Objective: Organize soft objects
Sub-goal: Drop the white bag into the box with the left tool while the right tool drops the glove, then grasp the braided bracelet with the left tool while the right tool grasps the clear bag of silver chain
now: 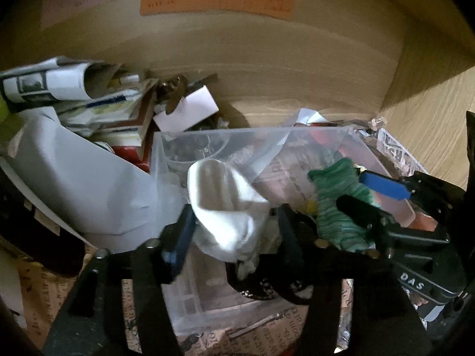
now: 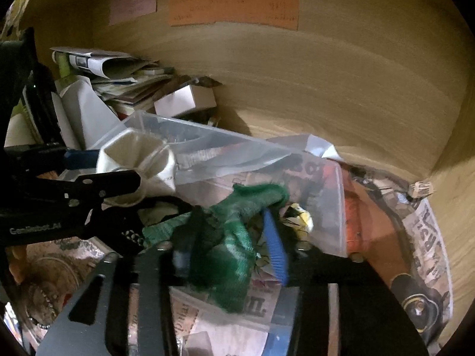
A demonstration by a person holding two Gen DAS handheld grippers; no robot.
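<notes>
My left gripper is shut on a white sock and holds it above a clear plastic bin. In the right wrist view the white sock and left gripper show at the left. My right gripper is shut on a green striped sock over the same bin. In the left wrist view the green sock and right gripper show at the right. A dark patterned cloth lies in the bin below.
A pile of papers and small boxes sits at the back left against a wooden wall. A white sheet leans by the bin. Newspaper lines the surface. Coloured notes are stuck on the wall.
</notes>
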